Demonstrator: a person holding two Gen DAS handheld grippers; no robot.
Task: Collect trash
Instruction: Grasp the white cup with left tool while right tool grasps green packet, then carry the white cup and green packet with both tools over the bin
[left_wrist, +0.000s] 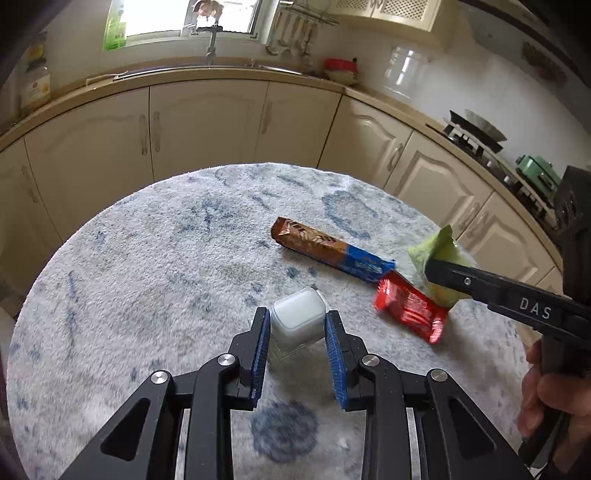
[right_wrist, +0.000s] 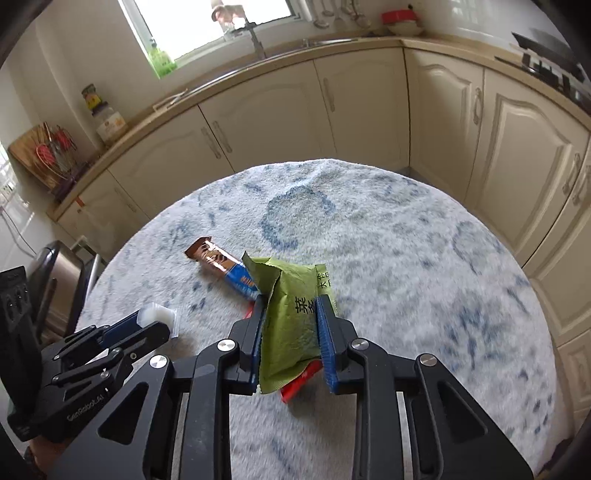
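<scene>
The left gripper (left_wrist: 297, 325) is clamped on a small clear plastic cup (left_wrist: 298, 322) of white contents, its blue pads (left_wrist: 260, 354) pressed against both sides. The right gripper (right_wrist: 290, 332) pinches a crumpled green packet (right_wrist: 291, 325) between its fingers, held above the table (right_wrist: 406, 277) with its fuzzy white-and-blue cover. On the cover lie a brown-and-blue biscuit wrapper (left_wrist: 328, 249) and a red wrapper (left_wrist: 410, 310); from the right wrist the green packet hides most of the red one and the biscuit wrapper's blue end. A hand (left_wrist: 543, 398) on the right gripper's handle is cut off at the picture's edge. Whether the cup's base touches the cover cannot be told.
</scene>
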